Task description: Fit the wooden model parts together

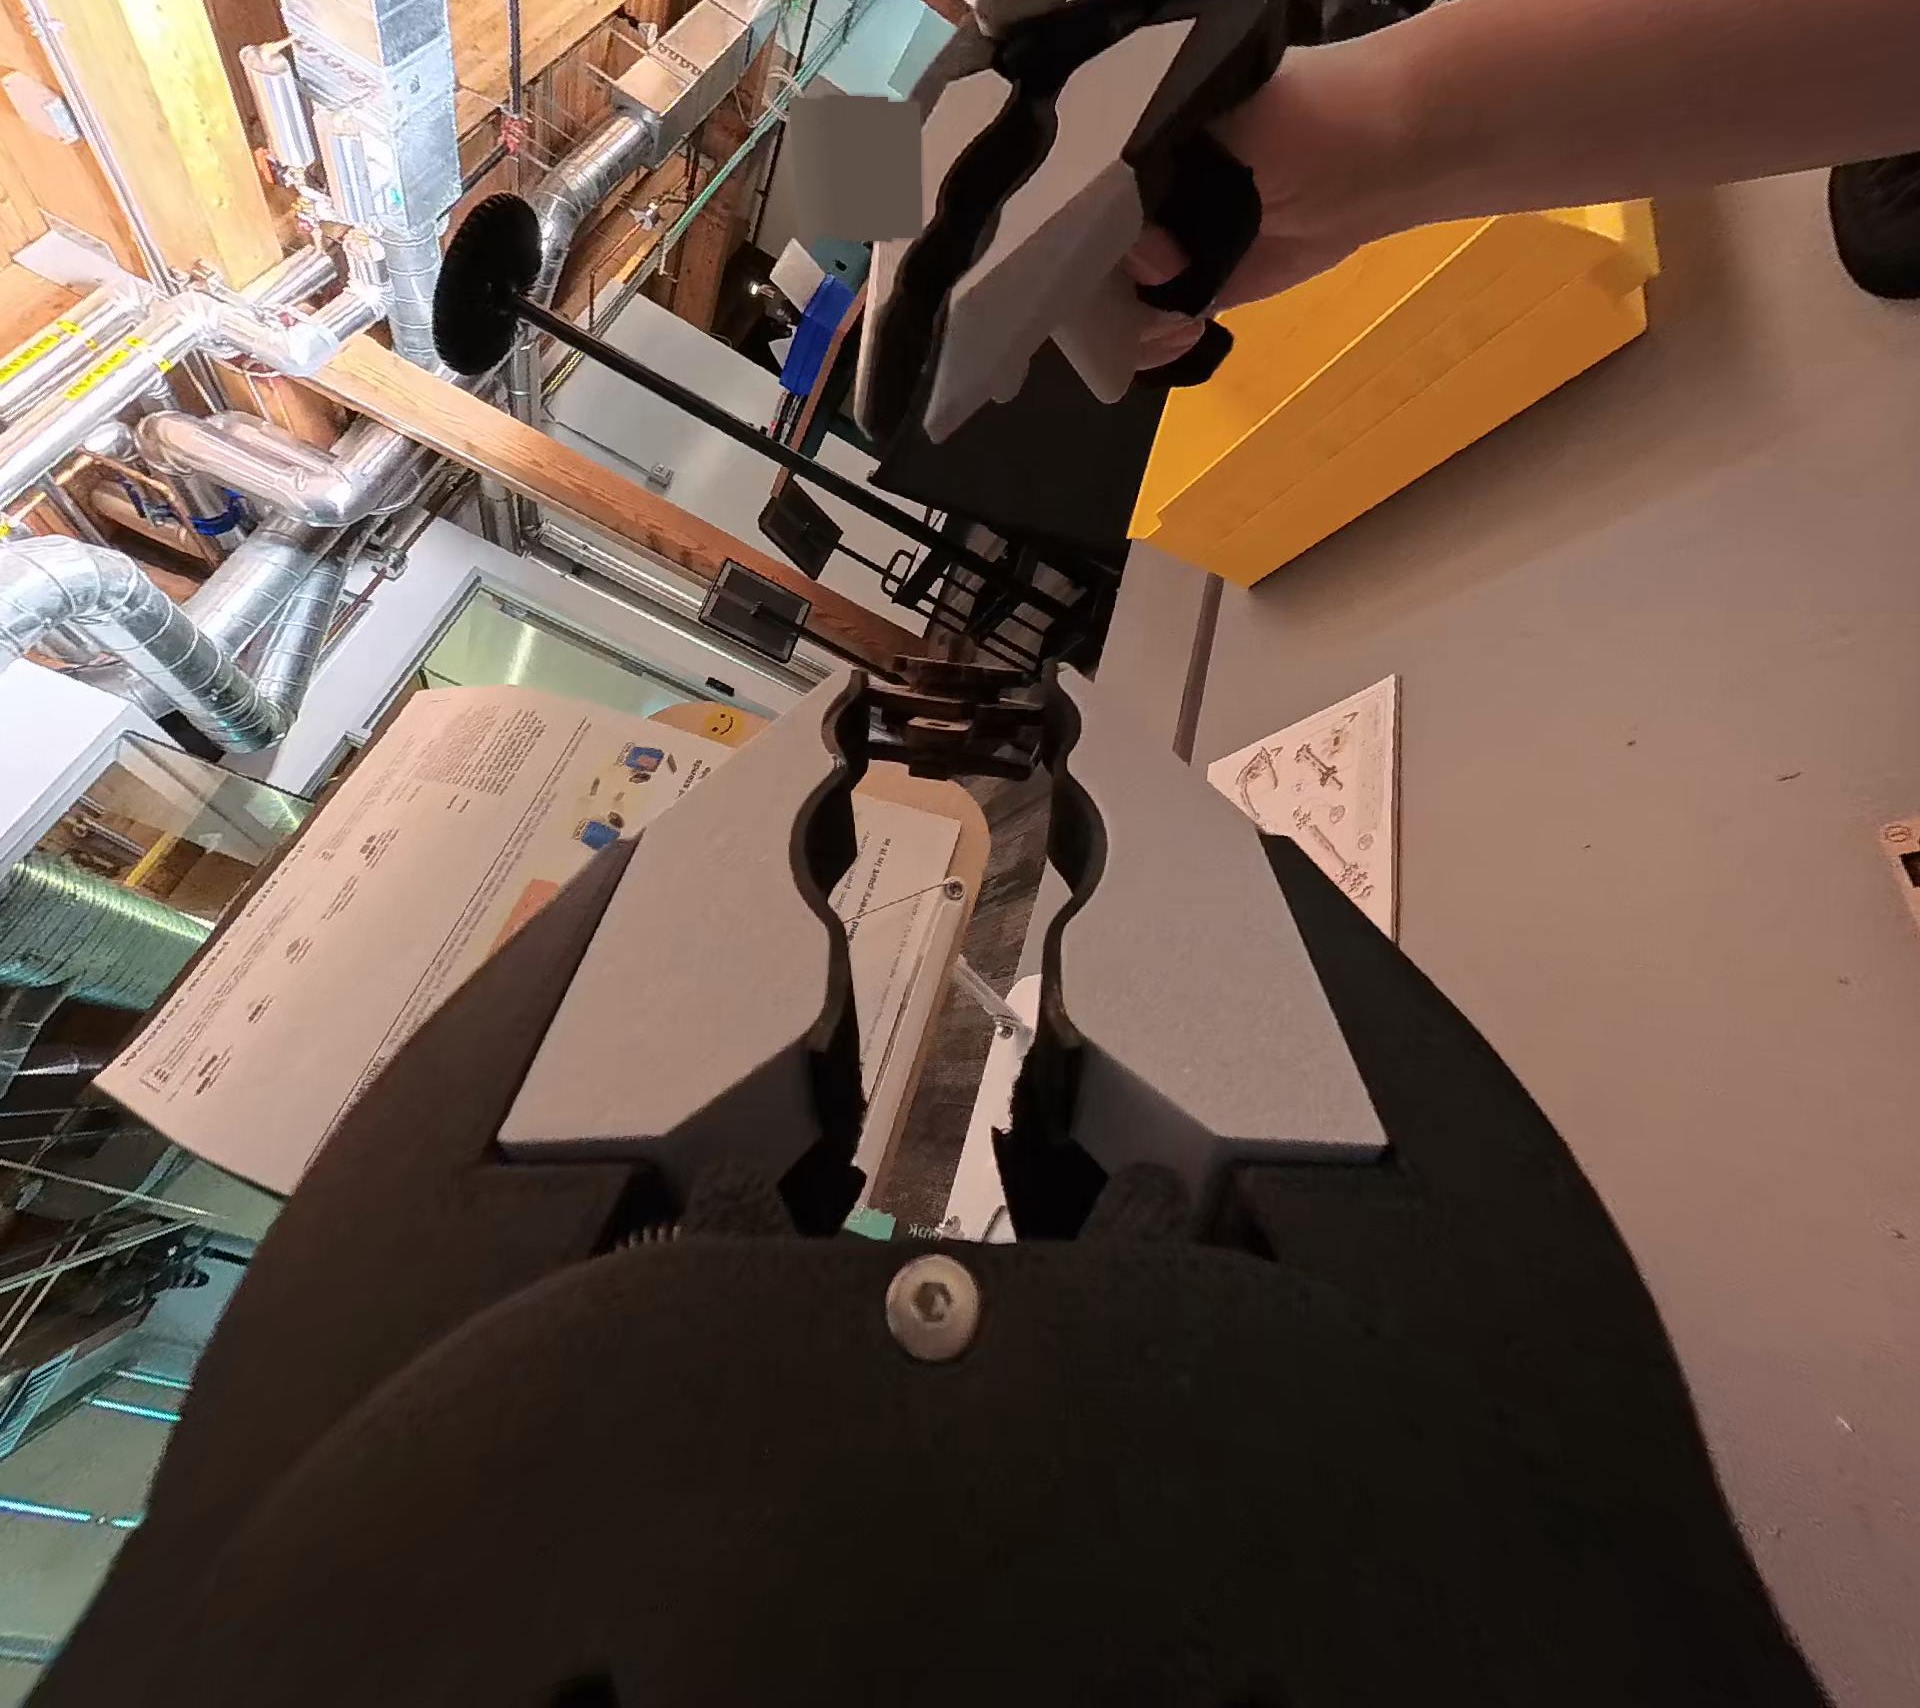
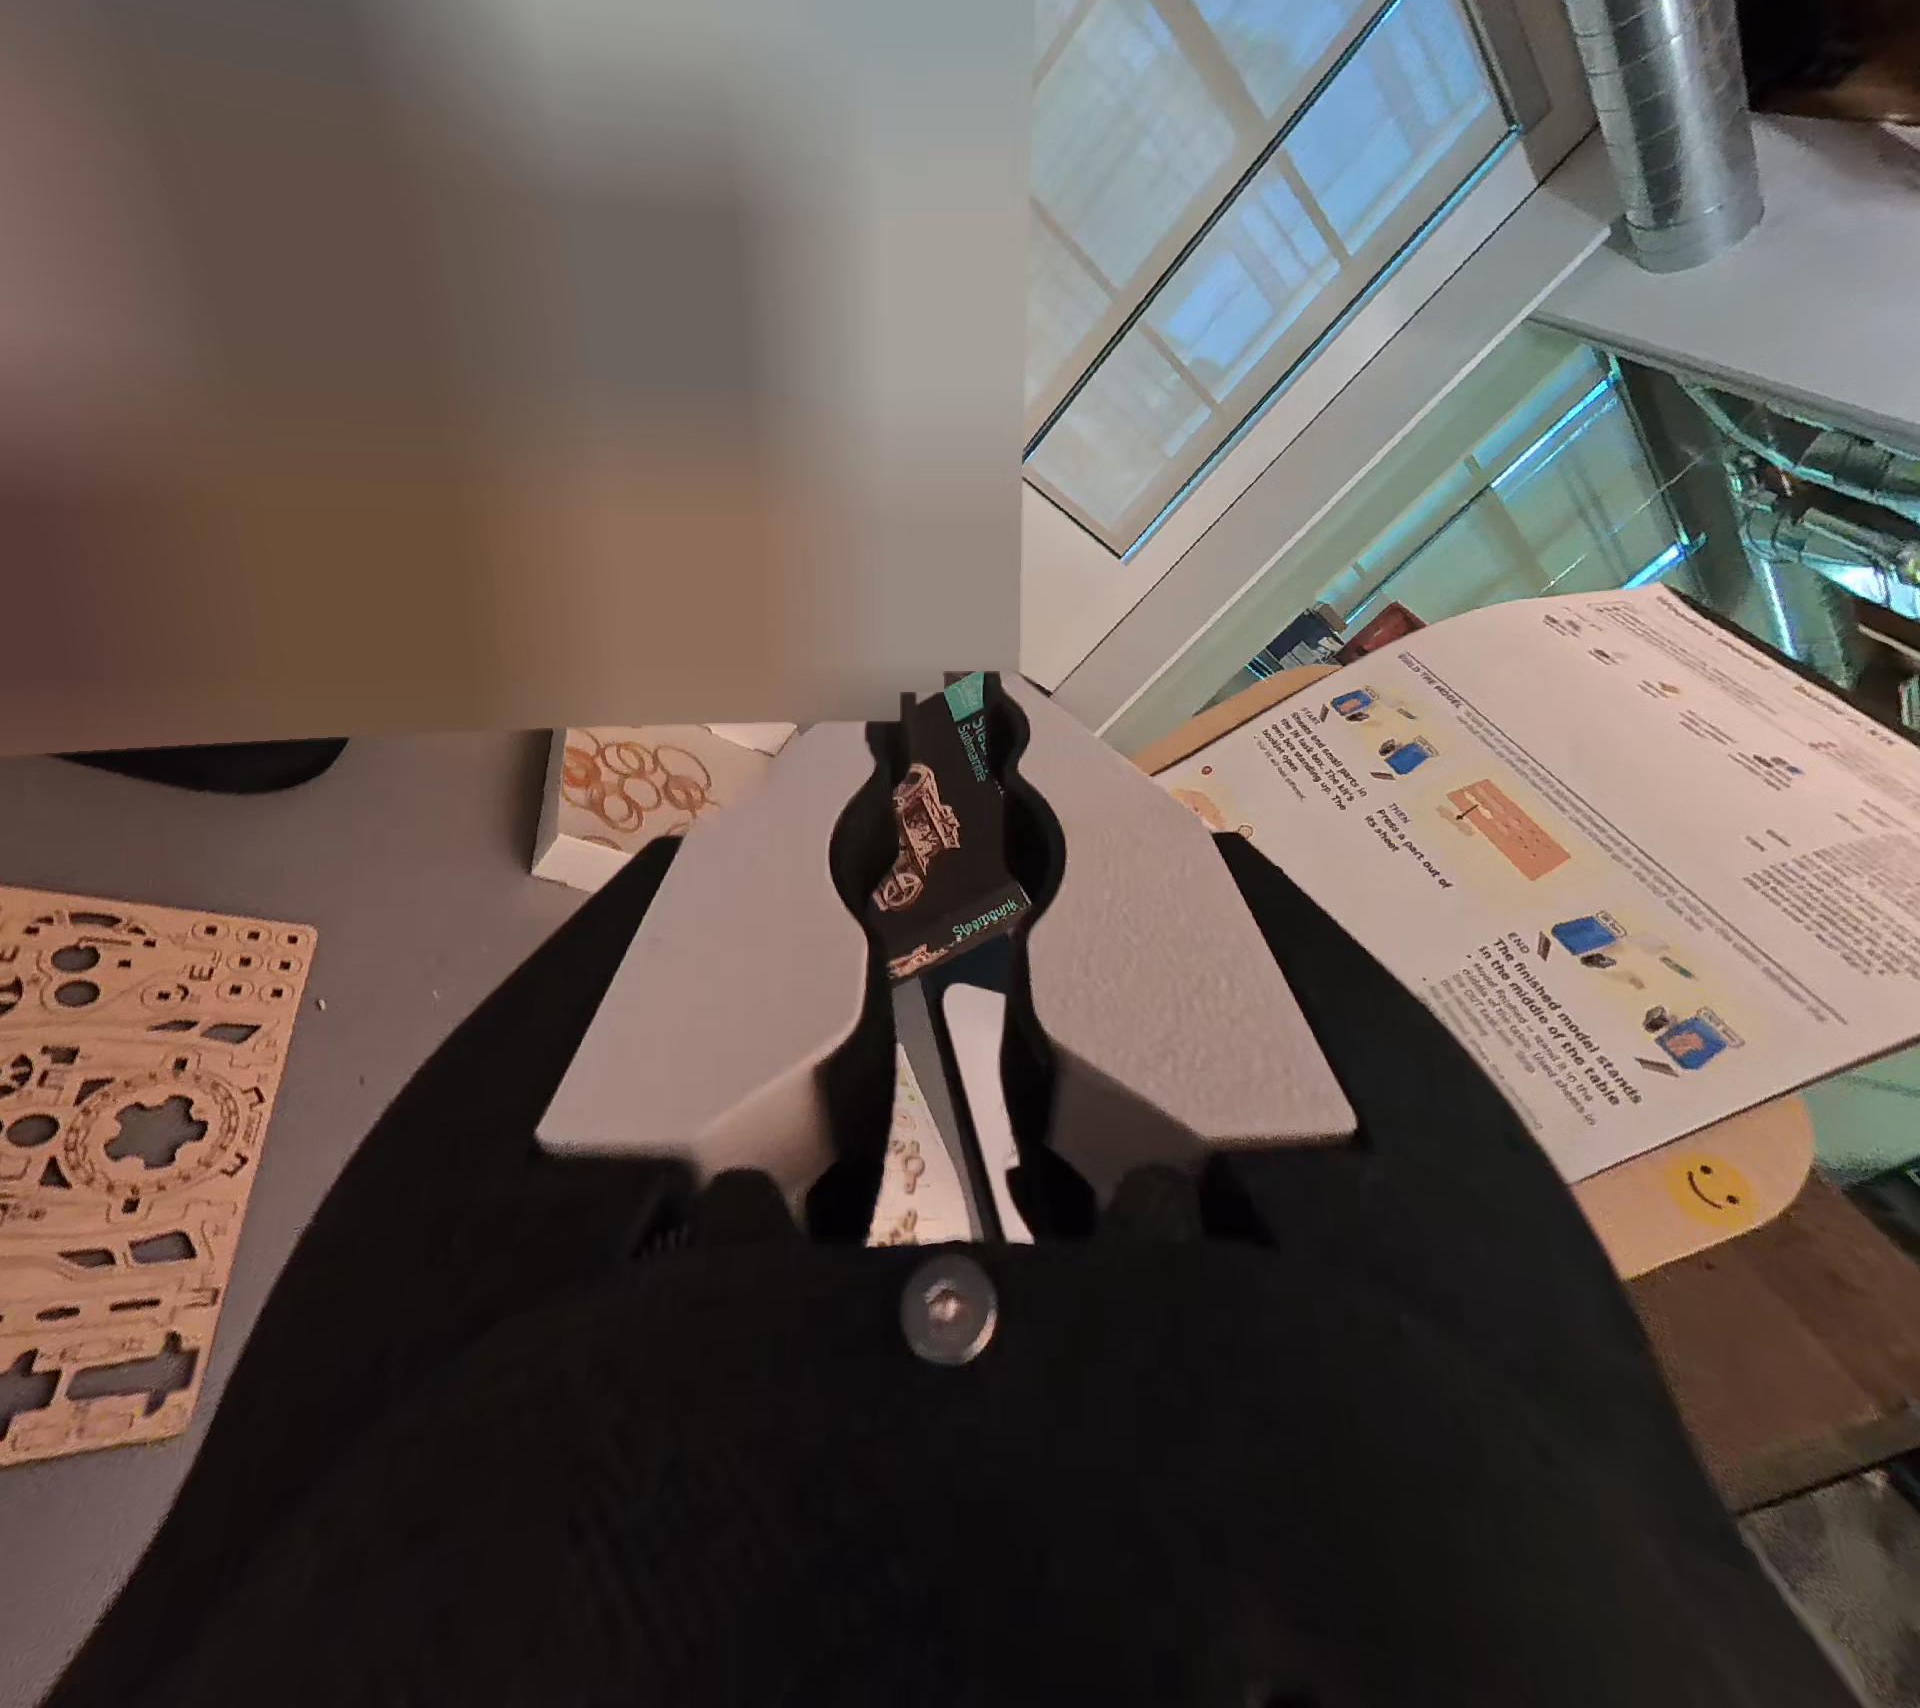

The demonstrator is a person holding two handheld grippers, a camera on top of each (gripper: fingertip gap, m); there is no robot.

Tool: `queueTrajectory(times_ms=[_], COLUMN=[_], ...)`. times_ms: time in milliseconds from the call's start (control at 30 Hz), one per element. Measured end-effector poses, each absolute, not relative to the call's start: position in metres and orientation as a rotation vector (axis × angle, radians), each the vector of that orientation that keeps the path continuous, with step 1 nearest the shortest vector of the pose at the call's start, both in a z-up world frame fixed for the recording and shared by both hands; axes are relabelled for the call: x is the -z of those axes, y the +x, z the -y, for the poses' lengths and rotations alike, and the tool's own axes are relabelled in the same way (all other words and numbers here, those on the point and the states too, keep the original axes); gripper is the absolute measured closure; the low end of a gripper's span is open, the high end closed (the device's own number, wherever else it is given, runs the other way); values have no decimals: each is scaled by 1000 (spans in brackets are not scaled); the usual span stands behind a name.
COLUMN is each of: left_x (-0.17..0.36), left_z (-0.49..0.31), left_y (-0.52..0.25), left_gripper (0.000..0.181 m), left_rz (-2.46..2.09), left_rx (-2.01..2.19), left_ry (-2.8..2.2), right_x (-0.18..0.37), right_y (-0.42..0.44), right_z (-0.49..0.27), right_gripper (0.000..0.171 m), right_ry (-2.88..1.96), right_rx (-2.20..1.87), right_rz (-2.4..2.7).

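left tongs [image 1: 951, 728] are pinched on a small dark wooden sub-assembly [image 1: 951, 723] right at the tips, held up off the grey bench [image 1: 1558, 827]. right tongs [image 2: 940, 827] look nearly closed on the edge of a thin black card or box [image 2: 935, 858]; in the left wrist view the right one hangs higher, near a black rod with a toothed wheel [image 1: 486, 285]. judgement: parts are light, thin laser-cut ply, stiff but brittle at tabs and slots. grip flat faces near the joint, not the teeth, and press straight, no twist. cut-out part sheet [image 2: 135, 1170] lies flat on the bench, triangular instruction leaflet [image 1: 1325, 785] beside the yellow bin [image 1: 1455, 380].
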State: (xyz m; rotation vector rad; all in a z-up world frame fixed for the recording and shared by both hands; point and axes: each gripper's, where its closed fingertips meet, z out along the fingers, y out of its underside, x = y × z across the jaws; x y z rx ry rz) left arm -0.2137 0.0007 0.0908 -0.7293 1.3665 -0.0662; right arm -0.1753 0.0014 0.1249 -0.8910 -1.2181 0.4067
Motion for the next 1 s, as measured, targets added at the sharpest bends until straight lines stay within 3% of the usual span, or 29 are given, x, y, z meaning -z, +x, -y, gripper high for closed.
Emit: queueTrajectory(times_ms=[1000], left_x=[-94], left_z=[2], left_y=[-215], left_gripper=[151], left_rz=[-1357], left_rx=[126], left_ry=[-727], right_x=[-133], right_y=[-154], right_z=[-41], right_gripper=[165], right_ry=[-1057], right_rx=[-542], right_rz=[977])
